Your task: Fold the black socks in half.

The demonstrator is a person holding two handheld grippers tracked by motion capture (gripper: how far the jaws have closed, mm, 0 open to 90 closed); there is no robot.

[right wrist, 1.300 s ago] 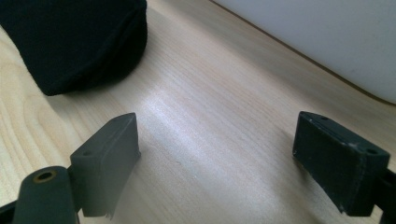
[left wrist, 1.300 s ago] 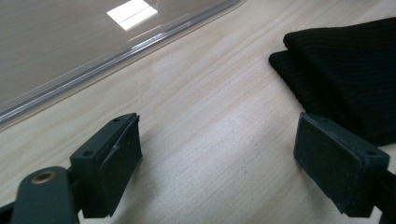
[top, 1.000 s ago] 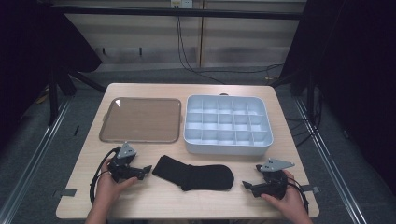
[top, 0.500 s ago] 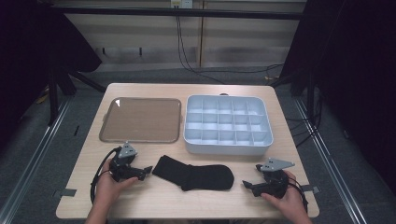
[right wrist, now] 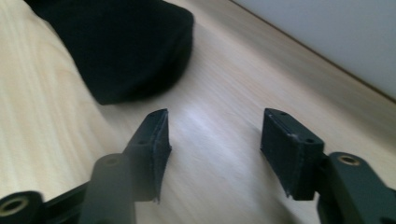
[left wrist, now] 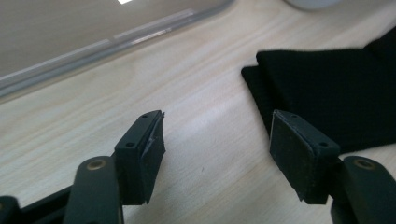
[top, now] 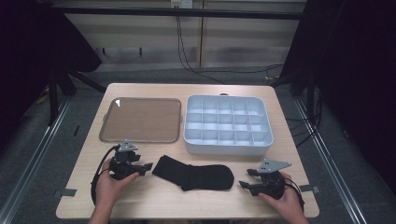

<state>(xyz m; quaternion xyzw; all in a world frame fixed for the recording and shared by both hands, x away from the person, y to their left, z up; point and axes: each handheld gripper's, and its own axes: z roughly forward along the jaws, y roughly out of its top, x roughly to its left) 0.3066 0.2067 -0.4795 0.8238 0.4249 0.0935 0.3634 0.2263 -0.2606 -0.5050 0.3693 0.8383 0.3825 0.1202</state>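
Black sock [top: 194, 175] lies lengthwise between my hand-held grippers, nearer the left [top: 144, 166]; both, right [top: 243, 178] included, have just been closing, jaws still apart on nothing.

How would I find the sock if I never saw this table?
Look at the wooden table, along the edge nearest the person. Between the left gripper and the right gripper lies the sock, flat. It is the only soft, black, floppy thing there.

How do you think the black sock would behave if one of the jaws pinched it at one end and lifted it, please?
The sock lies flat and limp on the table, so it would probably droop from the pinched end. As soft cloth it looks light and unlikely to slip. Pushed, it would likely bunch rather than slide.
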